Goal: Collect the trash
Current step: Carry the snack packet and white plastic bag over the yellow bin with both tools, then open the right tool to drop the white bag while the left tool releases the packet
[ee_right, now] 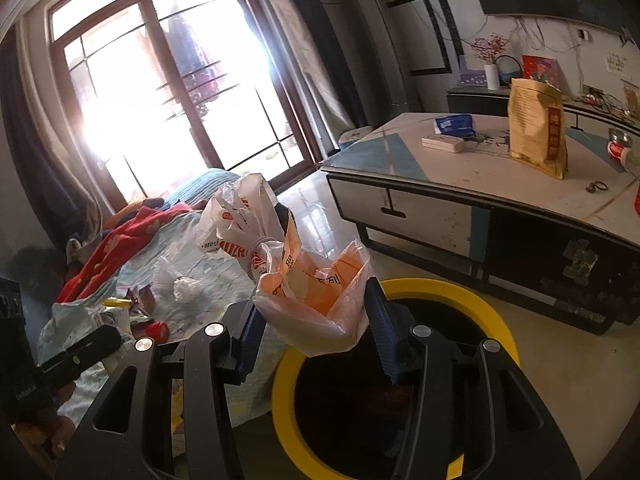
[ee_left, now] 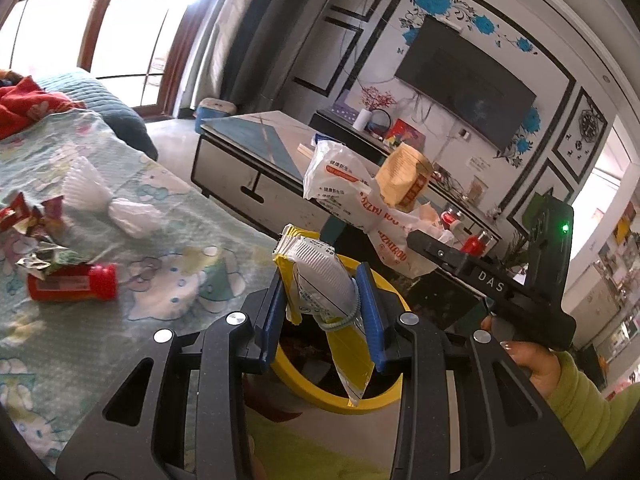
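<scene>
Two pieces of trash are ready to drop: the left gripper [ee_left: 326,300] is clamped on a yellow and white wrapper [ee_left: 320,280], and the right gripper [ee_right: 316,320] is clamped on a crumpled white and orange plastic bag [ee_right: 308,292]. Both hang above the yellow-rimmed bin [ee_right: 492,320], which stands on the floor just beside the bed [ee_left: 160,240]. To do this step well, I would bring each load over the dark middle of the bin before letting go, since the wrapper's tail hangs near the rim and the puffy bag could catch on it. Releasing one at a time looks safer. Each gripper points forward and slopes down toward the bin, the right one near the left's far right side. More litter lies on the bed: a red can [ee_left: 72,282] and torn wrappers [ee_left: 36,220]
</scene>
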{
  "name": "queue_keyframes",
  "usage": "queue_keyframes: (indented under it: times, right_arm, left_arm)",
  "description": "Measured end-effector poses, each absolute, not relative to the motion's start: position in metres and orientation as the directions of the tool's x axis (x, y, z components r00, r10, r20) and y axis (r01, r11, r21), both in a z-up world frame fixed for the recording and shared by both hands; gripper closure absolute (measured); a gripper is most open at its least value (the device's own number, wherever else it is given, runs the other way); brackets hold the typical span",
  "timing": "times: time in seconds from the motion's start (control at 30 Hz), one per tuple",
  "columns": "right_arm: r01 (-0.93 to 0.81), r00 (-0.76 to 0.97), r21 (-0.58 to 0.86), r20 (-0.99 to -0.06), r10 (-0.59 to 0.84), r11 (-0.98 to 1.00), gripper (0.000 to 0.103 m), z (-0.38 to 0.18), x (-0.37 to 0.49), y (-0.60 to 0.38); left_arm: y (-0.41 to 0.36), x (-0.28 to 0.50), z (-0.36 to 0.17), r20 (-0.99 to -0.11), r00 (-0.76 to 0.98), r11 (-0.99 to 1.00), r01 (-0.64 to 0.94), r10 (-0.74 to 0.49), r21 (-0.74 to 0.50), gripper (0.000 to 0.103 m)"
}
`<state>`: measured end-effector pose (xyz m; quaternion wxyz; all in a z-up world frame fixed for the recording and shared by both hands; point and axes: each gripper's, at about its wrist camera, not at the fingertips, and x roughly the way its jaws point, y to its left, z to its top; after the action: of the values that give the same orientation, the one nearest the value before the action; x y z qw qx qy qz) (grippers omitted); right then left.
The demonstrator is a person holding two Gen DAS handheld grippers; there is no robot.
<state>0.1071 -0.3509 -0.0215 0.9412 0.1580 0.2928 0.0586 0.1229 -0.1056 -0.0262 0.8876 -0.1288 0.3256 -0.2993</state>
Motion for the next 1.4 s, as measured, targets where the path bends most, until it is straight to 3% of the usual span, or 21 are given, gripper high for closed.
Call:
queue_keyframes:
  times: [1.2,1.4]
  right_arm:
    - [0.212,0.738,0.317,-0.672,0.061,0.925,0.056,-0.084,0.095,-0.425]
    - [0.213,0.72,0.332,-0.689,0.082,0.919,0.05,-0.093,0.099,-0.425]
  left_arm:
    - [-0.202,0.138,-0.082,-0.625,0.47,0.761,0.547,-0.623,-0.348,0.075]
    - [-0.207,0.141,-0.091,-0.636,0.447,0.753,0.551,-0.629,-0.358,0.072]
